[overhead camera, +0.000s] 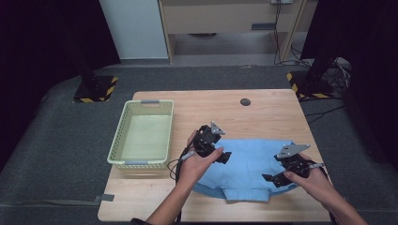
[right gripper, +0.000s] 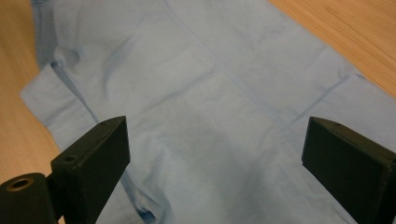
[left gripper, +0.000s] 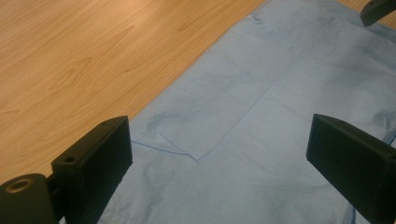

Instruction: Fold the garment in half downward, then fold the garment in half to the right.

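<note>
Light blue cotton shirt (overhead camera: 248, 166) spread flat on the pale wooden bench (overhead camera: 263, 108), lying toward the near right, collar end at six o'clock and close to the bench's front edge. Left gripper (overhead camera: 224, 157) poised over the shirt's nine o'clock edge, jaws spread wide and holding nothing, cloth and bare wood both visible between them in the left gripper view (left gripper: 219, 154). Right gripper (overhead camera: 274, 179) poised over the four o'clock corner, jaws likewise spread apart and empty above the fabric (right gripper: 210, 140). Apparently about to take hold of the two sides for folding or lifting. Likely trouble: closing on the top layer alone, since creases and a folded flap suggest doubled cloth, so the lower layer could stay behind and bunch up. Uneven grips at the two sides could also skew the garment. Possible drag of the collar end over the front edge at six o'clock, with little bench left there. At three o'clock the cloth reaches nearly to the bench edge, so scant margin for the right hand. Ample bare wood at twelve o'clock, apart from a small dark round disc (overhead camera: 245, 101). Pale yellow-green slotted plastic basket (overhead camera: 143, 133) at nine o'clock, well apart from the cloth but near the left hand's trailing cable, a possible snag.
</note>
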`<state>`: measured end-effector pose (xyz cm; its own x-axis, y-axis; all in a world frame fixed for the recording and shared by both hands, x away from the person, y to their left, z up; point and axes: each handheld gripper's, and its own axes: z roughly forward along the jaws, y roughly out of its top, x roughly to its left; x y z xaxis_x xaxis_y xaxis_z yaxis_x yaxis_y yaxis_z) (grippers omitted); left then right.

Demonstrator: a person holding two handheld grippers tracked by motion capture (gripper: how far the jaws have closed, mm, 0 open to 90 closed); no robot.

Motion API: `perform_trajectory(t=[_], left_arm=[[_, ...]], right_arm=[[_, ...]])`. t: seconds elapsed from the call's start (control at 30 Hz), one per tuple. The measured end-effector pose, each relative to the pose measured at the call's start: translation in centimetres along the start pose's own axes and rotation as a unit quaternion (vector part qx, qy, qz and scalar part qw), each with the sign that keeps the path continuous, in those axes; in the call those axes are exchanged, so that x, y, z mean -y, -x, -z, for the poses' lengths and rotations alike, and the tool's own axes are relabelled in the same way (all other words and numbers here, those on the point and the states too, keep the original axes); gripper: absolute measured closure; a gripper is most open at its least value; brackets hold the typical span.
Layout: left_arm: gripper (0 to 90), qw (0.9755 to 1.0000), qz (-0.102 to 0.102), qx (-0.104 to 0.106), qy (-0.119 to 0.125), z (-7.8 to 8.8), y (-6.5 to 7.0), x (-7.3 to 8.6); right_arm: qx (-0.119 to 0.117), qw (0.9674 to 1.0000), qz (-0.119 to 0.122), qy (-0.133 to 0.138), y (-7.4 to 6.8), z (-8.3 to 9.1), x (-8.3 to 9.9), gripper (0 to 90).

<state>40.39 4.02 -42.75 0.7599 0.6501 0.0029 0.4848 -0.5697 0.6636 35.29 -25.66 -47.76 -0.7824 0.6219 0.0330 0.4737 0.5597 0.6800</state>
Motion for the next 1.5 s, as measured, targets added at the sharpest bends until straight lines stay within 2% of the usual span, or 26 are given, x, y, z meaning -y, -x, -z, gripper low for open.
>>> perform_trajectory(t=[0.07,0.2,0.4,0.73,0.87,1.07,1.17,1.4,1.43,1.5], left_arm=[[6.5,1.0000,0.000,-0.001,-0.001,0.0,-0.1,-0.1],[6.4,0.9999,0.006,-0.011,-0.001,0.2,-0.9,-0.7],[6.5,0.9998,0.014,-0.013,0.003,0.4,-1.5,-1.4],[5.9,0.9996,0.028,-0.007,-0.006,0.1,-2.5,-2.3],[5.8,0.9993,0.037,-0.011,-0.001,0.0,-2.8,-2.5],[5.9,0.9990,0.042,-0.016,-0.003,-0.4,-3.1,-2.2],[9.6,0.9987,0.041,-0.030,0.000,-0.4,-3.1,-1.9],[10.8,0.9976,0.053,-0.044,0.002,-0.7,-3.3,-1.3],[11.0,0.9973,0.056,-0.046,0.005,-0.7,-3.3,-1.0],[11.1,0.9971,0.057,-0.050,0.006,-0.8,-3.2,-0.8]], right_arm=[[-0.004,1.0000,0.004,0.001,-0.3,0.0,-0.2,8.0],[-0.016,0.9996,0.024,0.000,-1.8,-0.6,-1.6,8.2],[-0.025,0.9987,0.045,-0.006,-2.9,-1.5,-2.8,8.2],[-0.045,0.9970,0.062,-0.010,-4.4,-3.2,-4.7,8.7],[-0.052,0.9962,0.069,-0.010,-5.2,-3.7,-5.1,9.8],[-0.062,0.9949,0.079,-0.010,-6.7,-4.6,-5.7,10.8],[-0.067,0.9942,0.083,-0.009,-7.7,-5.3,-5.9,11.0],[-0.076,0.9932,0.086,-0.017,-9.6,-6.9,-6.2,11.8],[-0.088,0.9922,0.087,-0.017,-10.3,-7.5,-6.3,12.4],[-0.088,0.9920,0.090,-0.014,-10.5,-7.6,-6.3,13.6]])
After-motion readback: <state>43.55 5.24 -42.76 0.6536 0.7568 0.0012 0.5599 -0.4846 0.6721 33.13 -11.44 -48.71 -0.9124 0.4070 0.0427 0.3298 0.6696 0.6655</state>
